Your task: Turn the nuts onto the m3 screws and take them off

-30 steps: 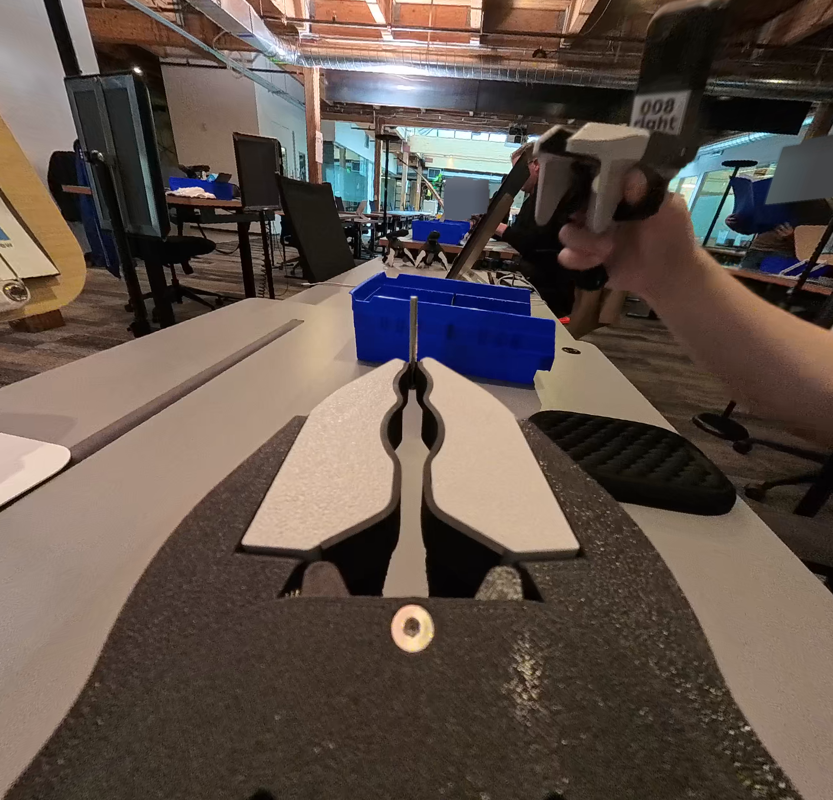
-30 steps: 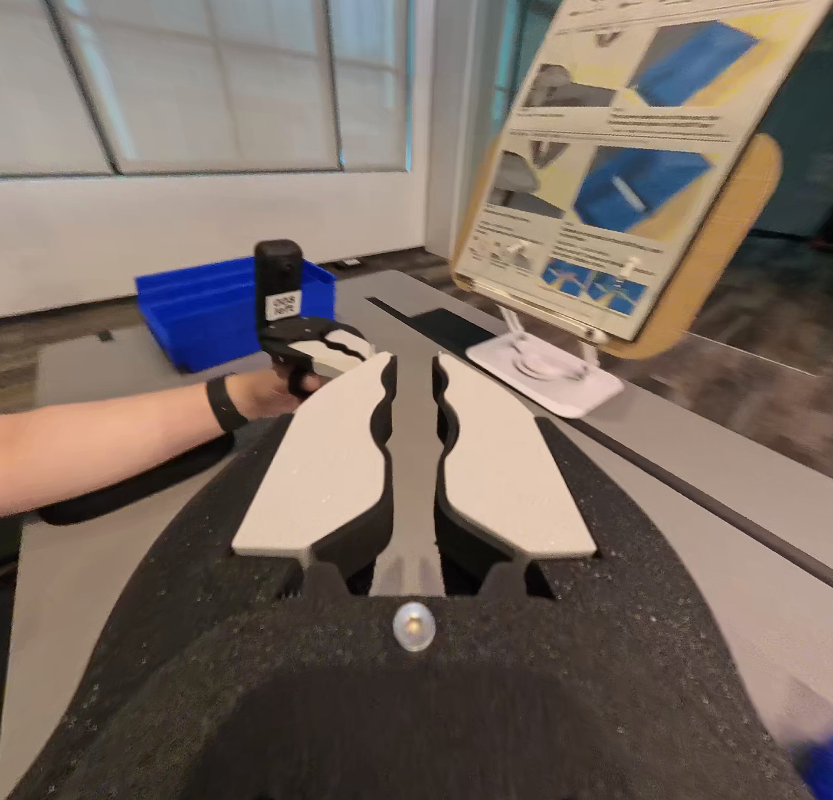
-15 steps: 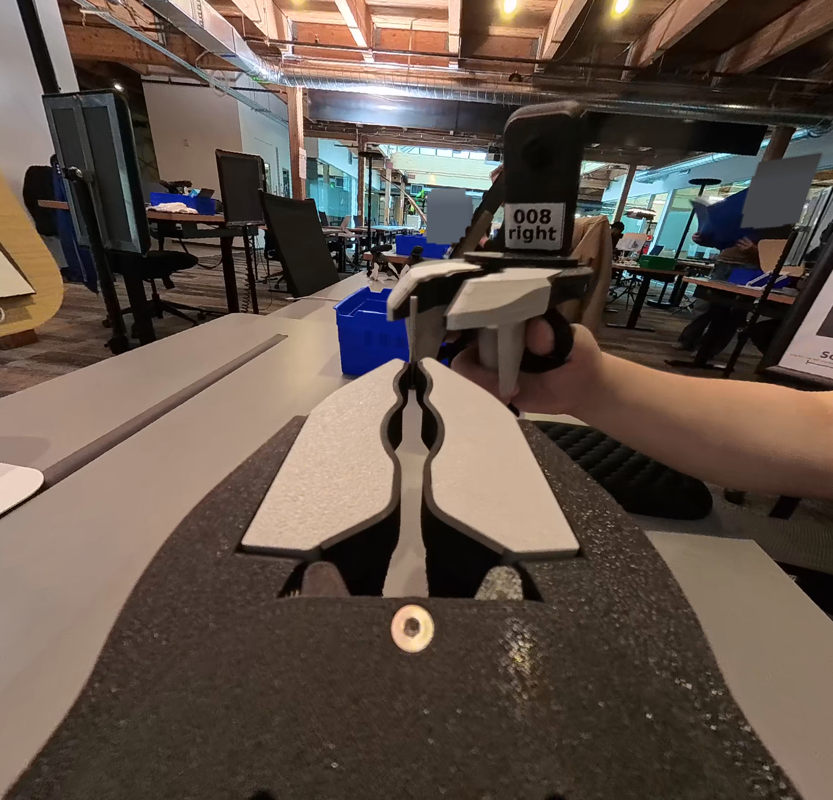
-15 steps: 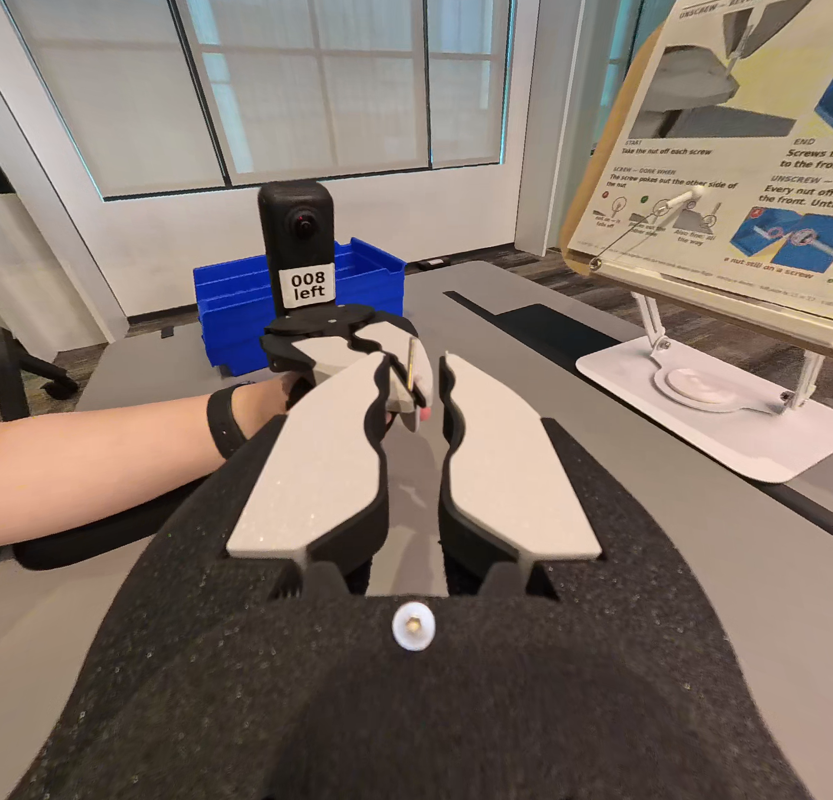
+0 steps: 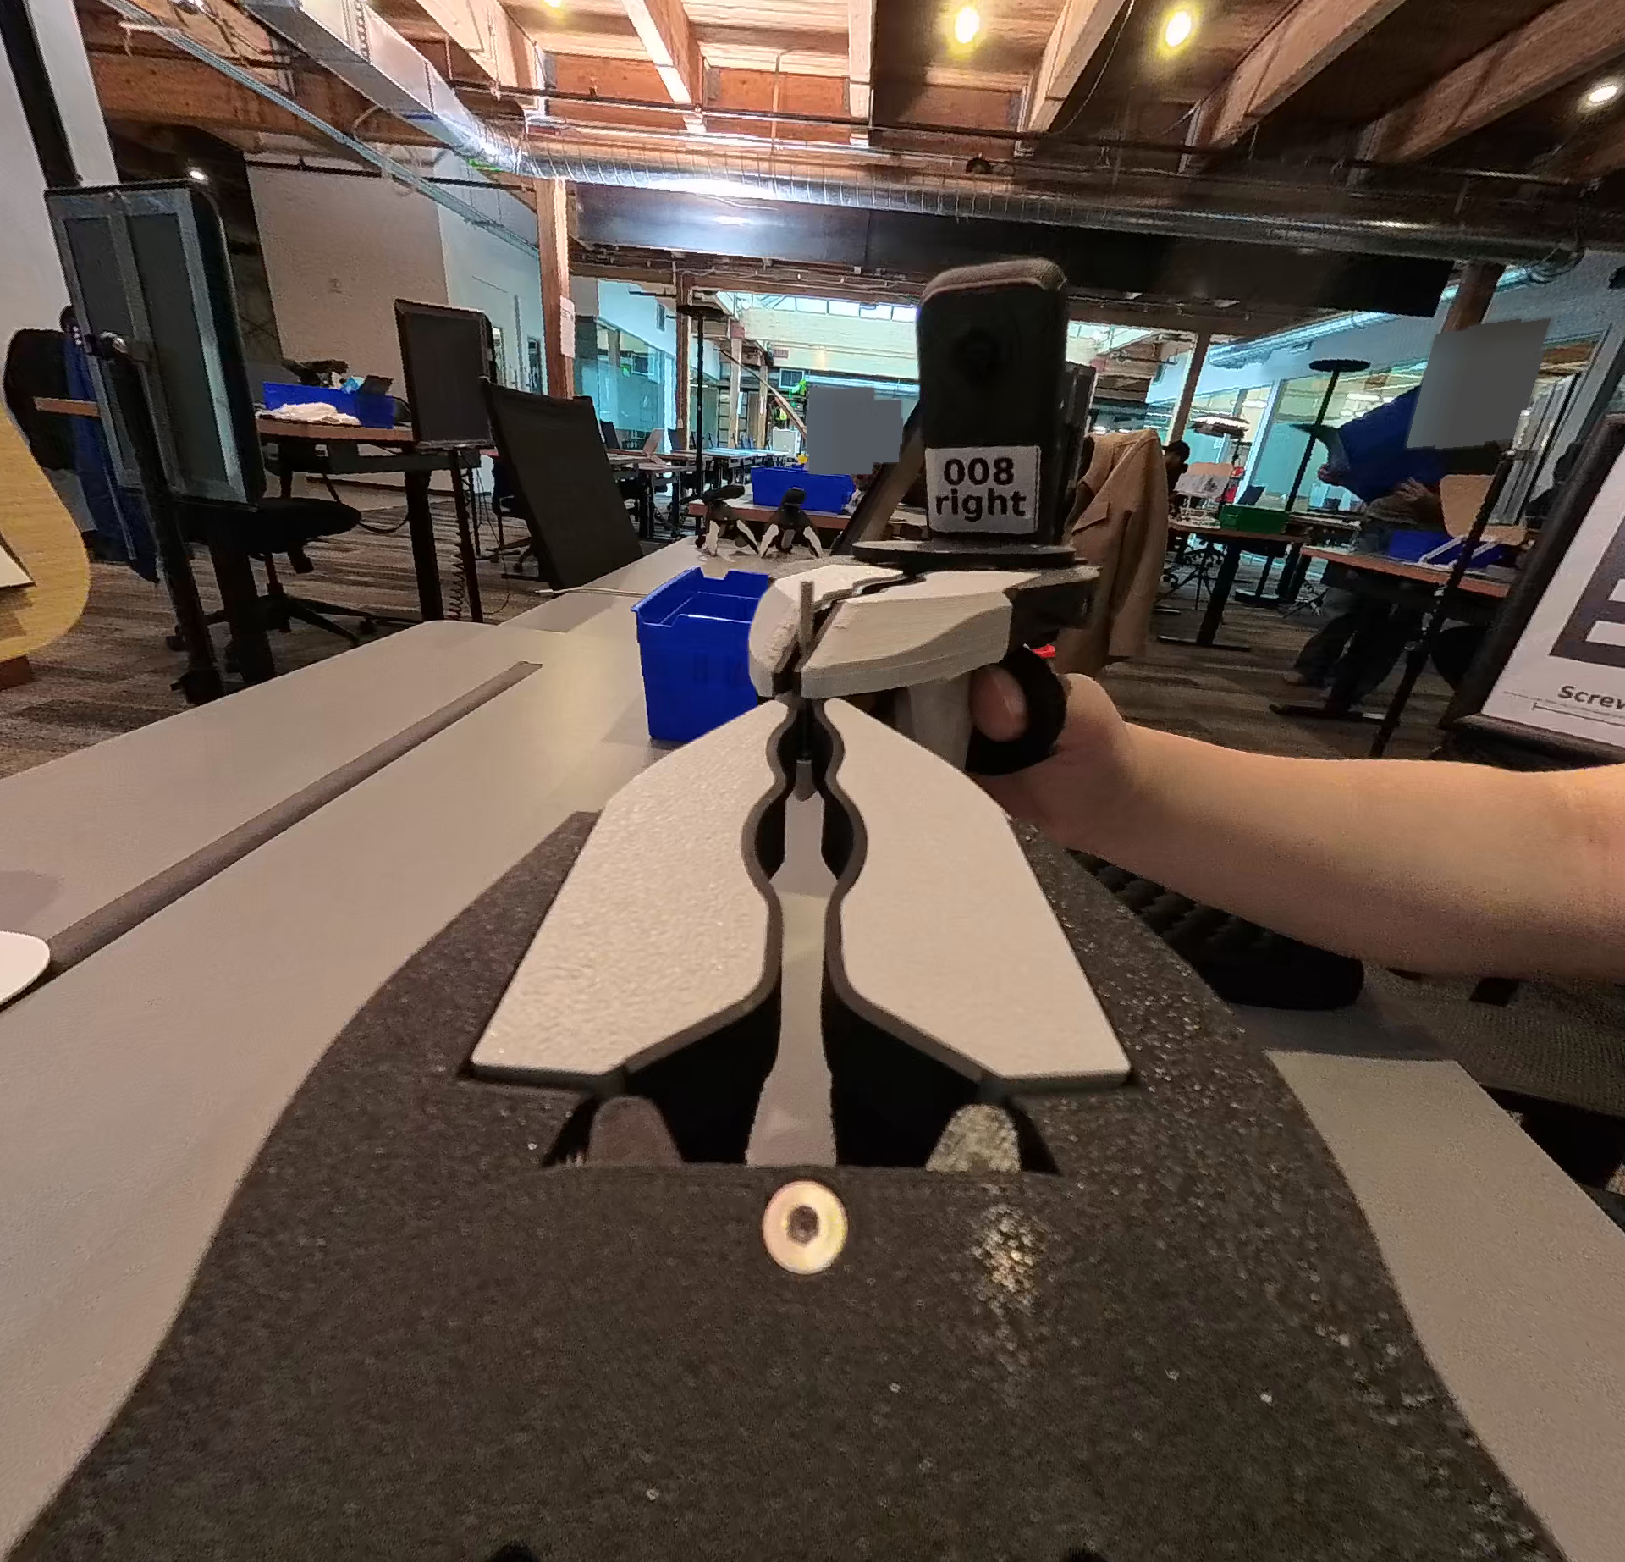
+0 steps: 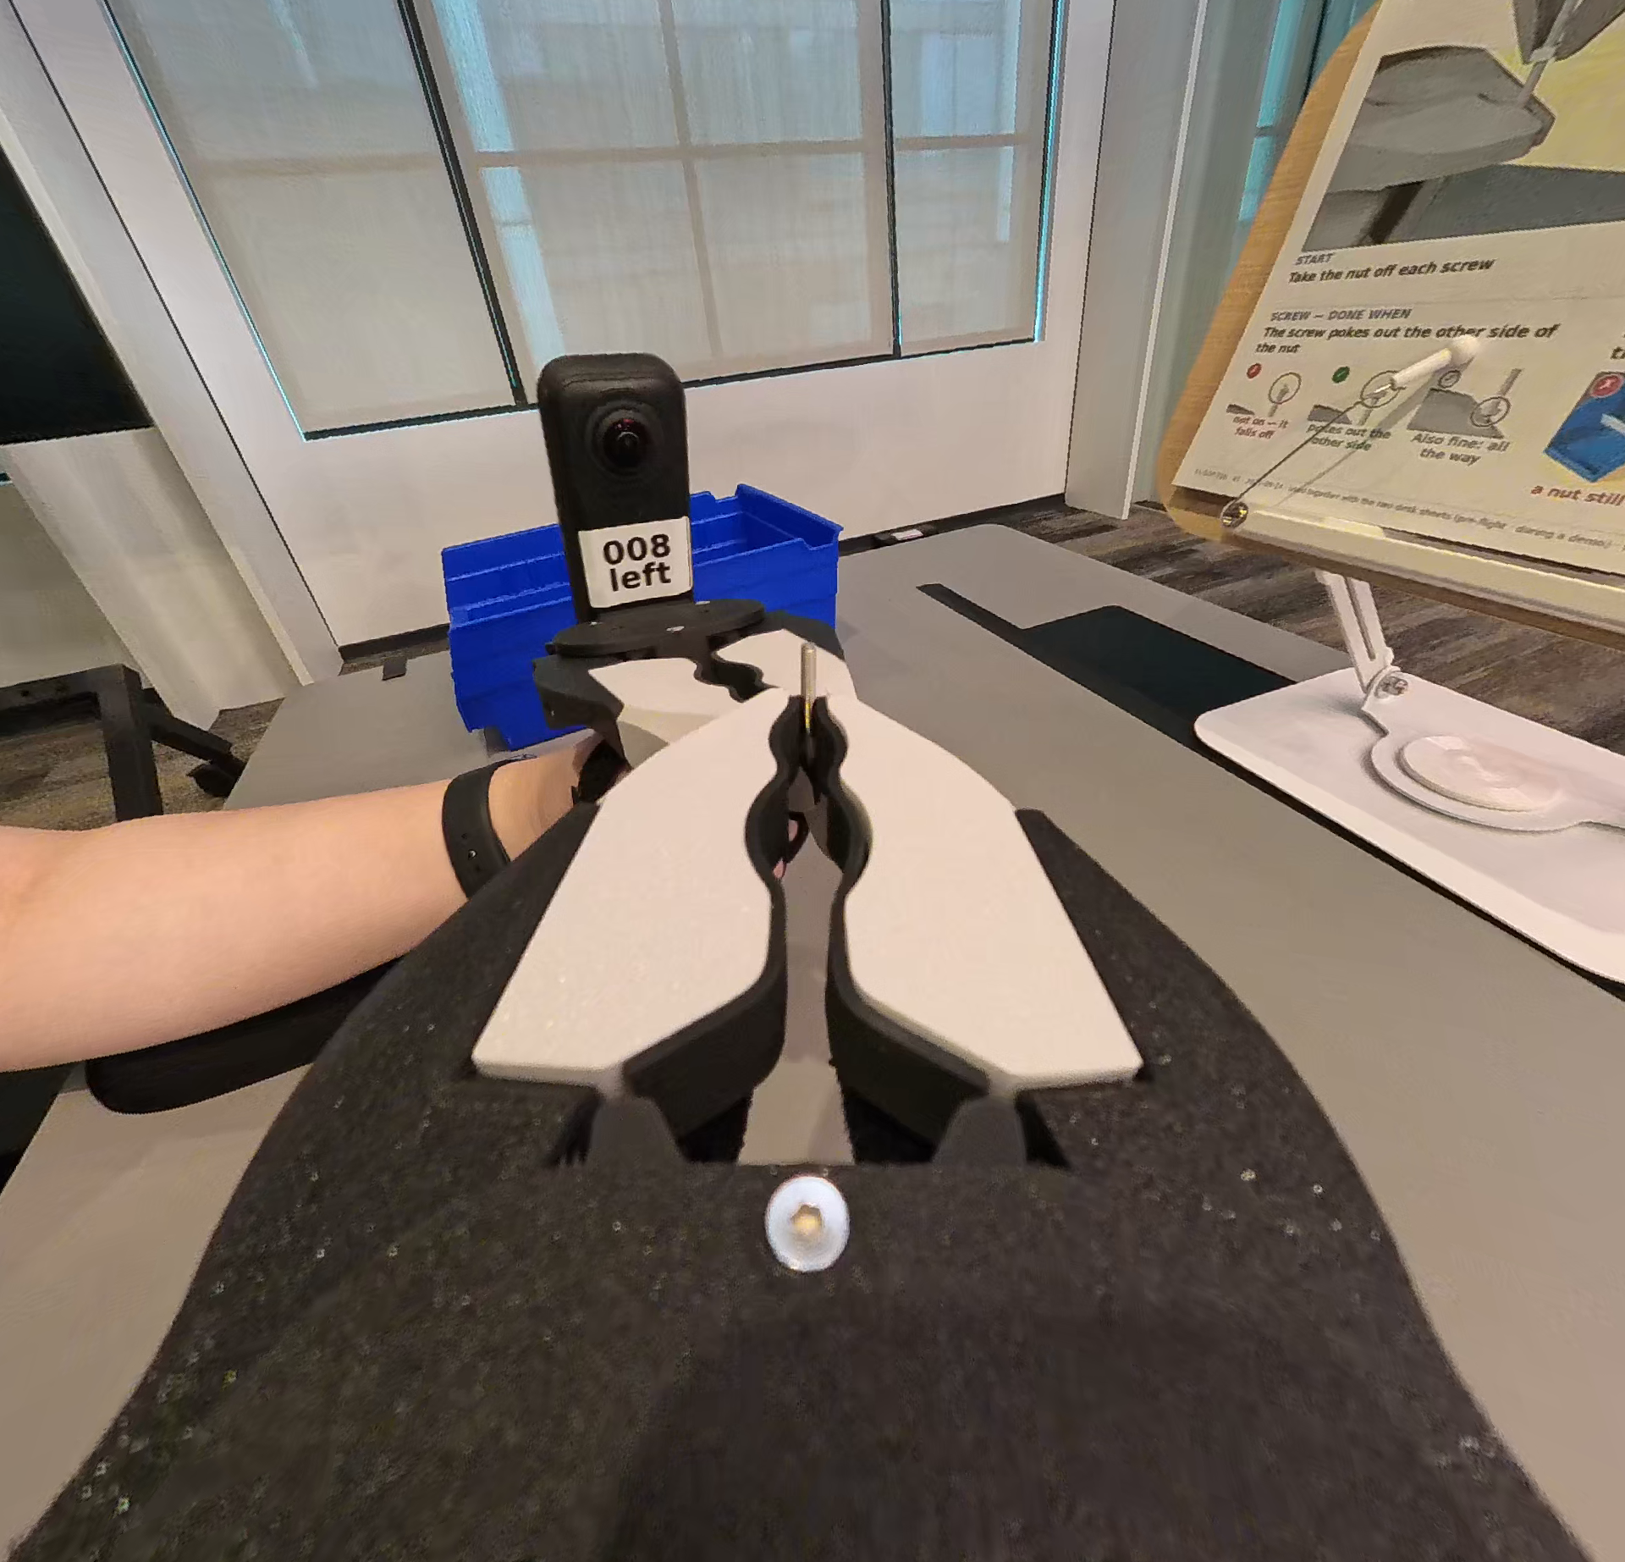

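My left gripper [image 5: 802, 715] is shut on a thin metal m3 screw [image 5: 805, 614] and holds it upright above the grey table [image 5: 264, 772]. My right gripper [image 5: 796, 640] has come in from the right, and its jaws are closed around the screw's shaft just above the left fingertips. In the right wrist view the right gripper [image 6: 805, 719] pinches the screw [image 6: 807, 667], whose top pokes out above the tips. The left gripper's fingers [image 6: 668, 697] show behind it. No nut can be made out; the closed fingers hide that part of the shaft.
A blue bin [image 5: 695, 667] stands on the table behind the grippers, and it also shows in the right wrist view [image 6: 765, 552]. A black wrist pad [image 5: 1231, 948] lies at the table's right edge. An instruction board [image 6: 1451, 288] on a white stand [image 6: 1407, 781] is nearby. Both grippers' tips are close together, under 4 cm apart.
The right gripper came down from up high to the screw and went from open to closed around it. The left gripper has kept hold of the screw, nearly still.
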{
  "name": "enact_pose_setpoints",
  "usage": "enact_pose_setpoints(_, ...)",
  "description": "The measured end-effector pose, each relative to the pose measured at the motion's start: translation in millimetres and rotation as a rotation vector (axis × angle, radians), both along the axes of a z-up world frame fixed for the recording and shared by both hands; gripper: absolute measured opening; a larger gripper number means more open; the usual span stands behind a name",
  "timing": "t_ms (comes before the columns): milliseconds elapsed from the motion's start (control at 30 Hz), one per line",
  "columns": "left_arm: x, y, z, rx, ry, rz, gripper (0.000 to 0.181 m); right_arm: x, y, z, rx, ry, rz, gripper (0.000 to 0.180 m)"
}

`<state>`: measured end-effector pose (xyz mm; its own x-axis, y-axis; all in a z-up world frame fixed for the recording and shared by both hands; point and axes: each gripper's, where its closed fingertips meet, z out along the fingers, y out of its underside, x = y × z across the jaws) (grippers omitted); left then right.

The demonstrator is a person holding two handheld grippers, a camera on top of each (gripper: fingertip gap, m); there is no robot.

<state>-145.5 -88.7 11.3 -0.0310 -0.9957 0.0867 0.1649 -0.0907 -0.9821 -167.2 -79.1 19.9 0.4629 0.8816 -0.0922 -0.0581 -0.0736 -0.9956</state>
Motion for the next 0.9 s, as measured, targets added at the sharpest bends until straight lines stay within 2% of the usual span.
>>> enact_pose_setpoints(200, 2, -3, -2, -0.023, 0.005, -0.028, 0.003, 3, -1, -2, -0.016, 0.018, 0.012, 0.002)
enact_pose_setpoints(433, 3, -4, -3, -0.077, 0.015, -0.051, 0.027, 24, -1, 2, -0.03, 0.114, -0.043, 0.002)
enact_pose_setpoints(500, 0, -2, 0, -0.074, 0.002, -0.039, 0.029, 41, -2, 13, -0.01, 0.104, -0.1, 0.002)
enact_pose_setpoints(567, -2, 0, 0, -0.079, 0.0, -0.028, 0.029, 66, -8, 41, 0.048, 0.065, -0.161, 0.002)
enact_pose_setpoints(667, -3, 4, -5, -0.094, 0.014, -0.013, 0.028, 134, -9, 87, 0.119, -0.163, -0.328, 0.002)
enact_pose_setpoints(733, -1, 6, -9, -0.099, 0.038, -0.007, 0.027, 192, -5, 103, 0.079, -0.357, -0.426, 0.002)
enact_pose_setpoints(800, 1, 8, -14, -0.103, 0.061, 0.0, 0.026, 258, 4, 97, -0.029, -0.555, -0.523, 0.002)
enact_pose_setpoints(900, 7, 9, -22, -0.116, 0.092, 0.002, 0.026, 331, 3, 67, -0.215, -0.737, -0.526, 0.002)
